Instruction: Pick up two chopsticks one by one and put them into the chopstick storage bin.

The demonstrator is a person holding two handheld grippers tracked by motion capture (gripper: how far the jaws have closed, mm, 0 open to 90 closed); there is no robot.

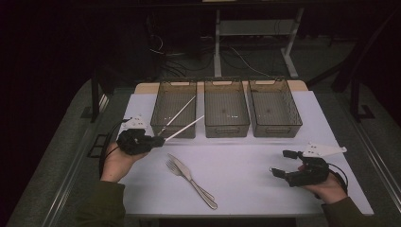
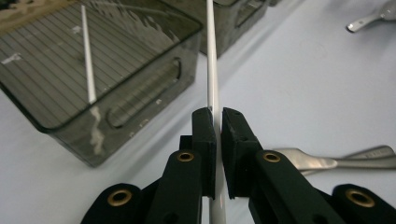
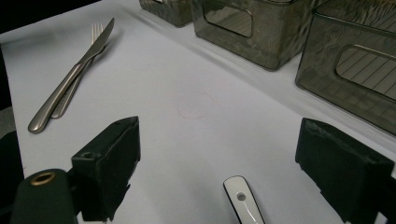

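Note:
My left gripper [image 1: 157,140] [image 2: 218,114] is shut on a white chopstick [image 1: 187,126] [image 2: 212,70]. It holds the stick above the table, and the stick's far end points at the front of the left bin [image 1: 173,113] [image 2: 70,135]. A second white chopstick [image 1: 179,113] [image 2: 87,56] leans inside that bin. At the table's right front, my right gripper [image 1: 282,163] [image 3: 219,128] stands wide open with its pads touching nothing. A small white tip with a hole [image 3: 242,200] shows low between its jaws; I cannot tell what it is.
A knife and fork [image 1: 191,179] [image 3: 70,88] [image 2: 327,161] lie together near the table's front middle. The middle bin [image 1: 226,111] [image 3: 261,32] and the right bin [image 1: 274,113] [image 3: 355,70] stand in a row at the back. A white sheet [image 1: 246,161] covers the table.

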